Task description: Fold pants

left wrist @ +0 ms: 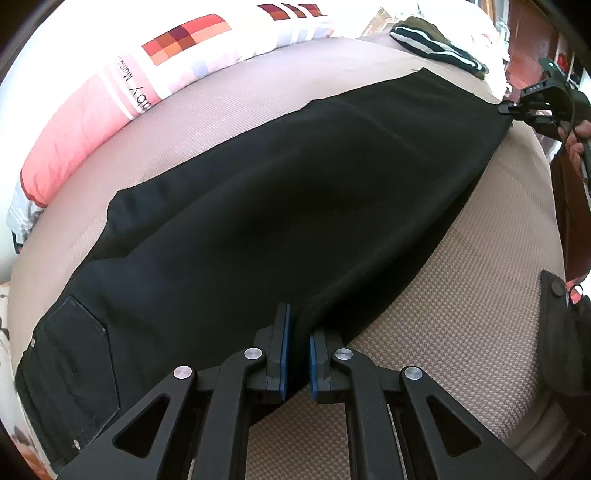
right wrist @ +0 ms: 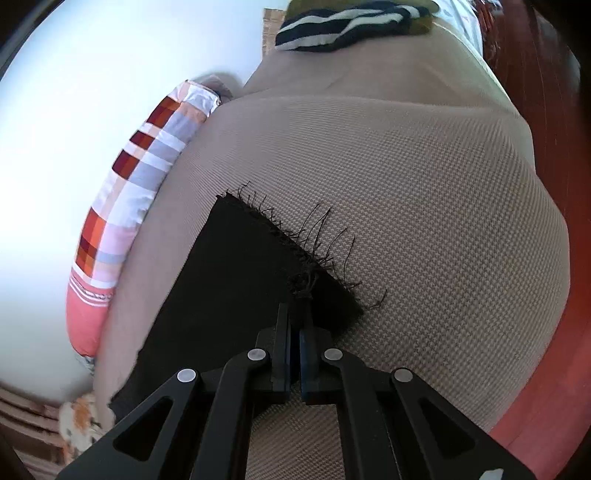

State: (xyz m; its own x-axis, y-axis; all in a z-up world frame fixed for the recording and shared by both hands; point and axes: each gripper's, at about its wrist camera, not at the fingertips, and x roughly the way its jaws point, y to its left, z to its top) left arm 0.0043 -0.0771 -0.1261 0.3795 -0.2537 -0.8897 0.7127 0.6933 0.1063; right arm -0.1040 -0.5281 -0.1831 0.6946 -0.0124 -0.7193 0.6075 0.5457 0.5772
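Left wrist view: you're over a bed [left wrist: 461, 258] with a tan woven-mesh cover, and it fills most of the frame. Black pants [left wrist: 258, 206] lie stretched across it on a diagonal, waist and back pocket at the lower left, leg hem at the upper right. A long pillow [left wrist: 110, 103] in pink, white and orange-red checks runs along the far edge of the bed, just beside the pants but not touching them. A folded dark garment with white stripes [left wrist: 439, 48] sits past the hem end, near the pants, apart from them. Red-brown wood shows beyond the bed on the right.

Your left hand-held gripper [left wrist: 298, 354] is clamped on the near edge of the pants around mid-leg; black cloth sits between the blue pads. Your right hand-held gripper [left wrist: 508, 108] is at the far hem corner in this view, pinched on the cloth, with your fingers [left wrist: 576, 144] on its handle at the frame edge.

Right wrist view: right hand-held gripper [right wrist: 295, 345] has its jaws together on the frayed hem of the pants [right wrist: 236, 273], loose threads spreading onto the mesh [right wrist: 406, 206]. The hem corner is just ahead of the tips. Pillow [right wrist: 122, 214] sits to the left, striped garment [right wrist: 343, 26] at the top, well clear. Motion blur on the left side; bottom-left corner detail can't be read.
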